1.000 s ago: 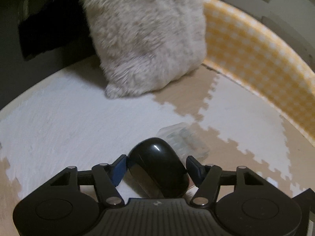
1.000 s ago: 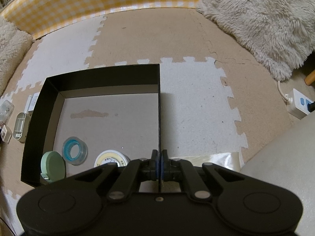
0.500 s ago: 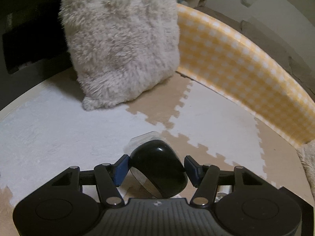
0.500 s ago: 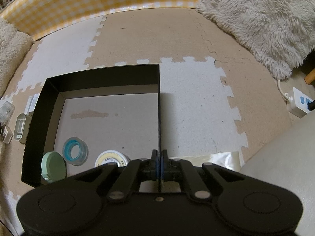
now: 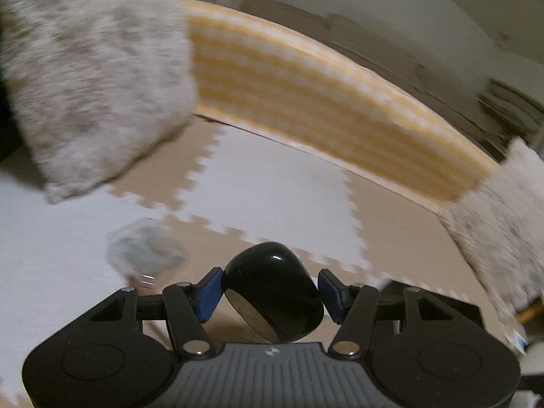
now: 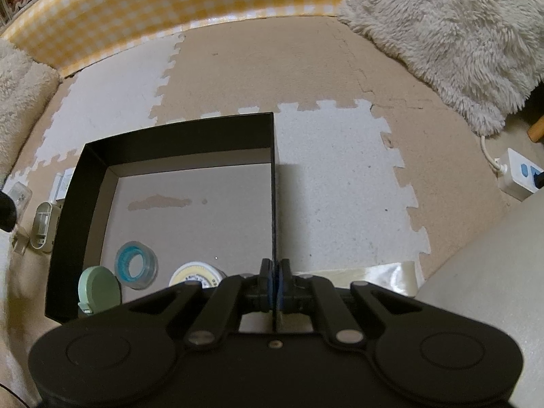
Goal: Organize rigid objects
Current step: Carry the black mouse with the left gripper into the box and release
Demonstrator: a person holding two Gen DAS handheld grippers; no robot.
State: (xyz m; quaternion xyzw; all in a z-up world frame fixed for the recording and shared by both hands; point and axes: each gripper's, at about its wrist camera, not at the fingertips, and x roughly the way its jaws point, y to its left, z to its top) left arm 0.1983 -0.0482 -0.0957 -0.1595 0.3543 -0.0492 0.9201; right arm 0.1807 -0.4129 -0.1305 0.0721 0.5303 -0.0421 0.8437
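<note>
My left gripper [image 5: 270,290] is shut on a glossy black rounded object [image 5: 272,292] and holds it above the foam mat; the view is blurred. A clear plastic case [image 5: 144,251] lies on the mat to its left. My right gripper [image 6: 274,285] is shut on the right wall of a black open box [image 6: 272,183]. Inside the box lie a blue tape roll [image 6: 136,265], a green round case [image 6: 98,290] and a pale round tin [image 6: 197,273]. The black object's edge shows at the far left of the right wrist view [image 6: 6,207].
Small white and clear items [image 6: 42,224] lie on the mat left of the box. Fluffy cushions [image 6: 452,37] [image 5: 88,78] and a yellow checked barrier [image 6: 170,6] border the mat. A white power strip [image 6: 520,176] sits at right.
My left gripper has lifted the black object off the mat and swung right, leaving the clear case to the left. My right gripper keeps its hold on the box wall.
</note>
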